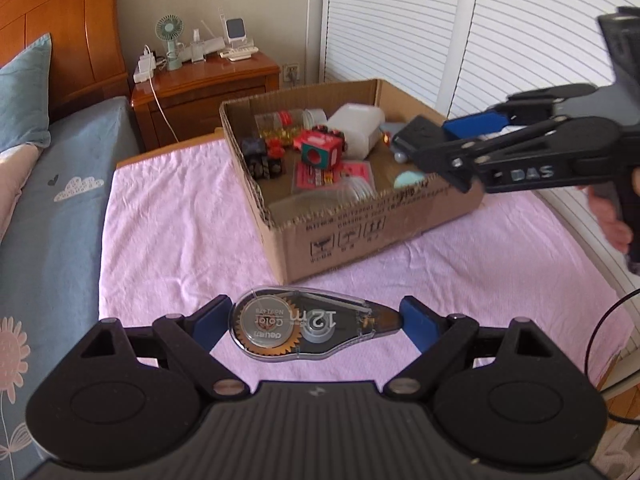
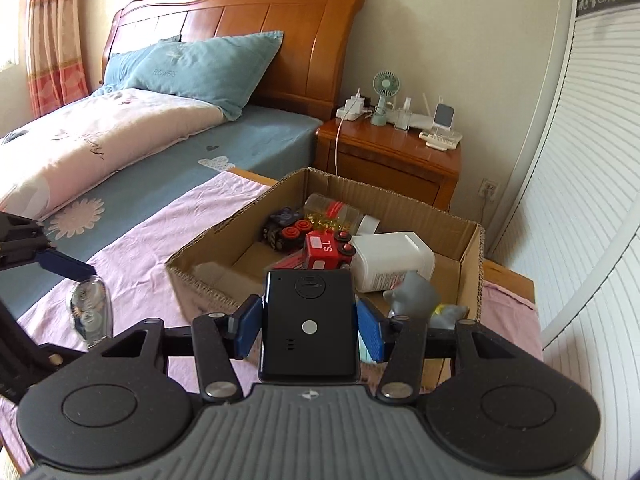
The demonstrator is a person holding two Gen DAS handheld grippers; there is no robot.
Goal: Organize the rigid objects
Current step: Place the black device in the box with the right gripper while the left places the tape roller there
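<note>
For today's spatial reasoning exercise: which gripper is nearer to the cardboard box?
Right. The right gripper holds a black device over the cardboard box; the left gripper grips a correction tape short of it.

Soft, bright daylight fills both views; shadows are faint. Far ahead and left of the right jaws, the curtain (image 2: 52, 40) glows. Fisheye bends the shutters (image 1: 500, 40). The right gripper (image 1: 404, 142) and the box (image 1: 360, 216) near it look motion-blurred.
</note>
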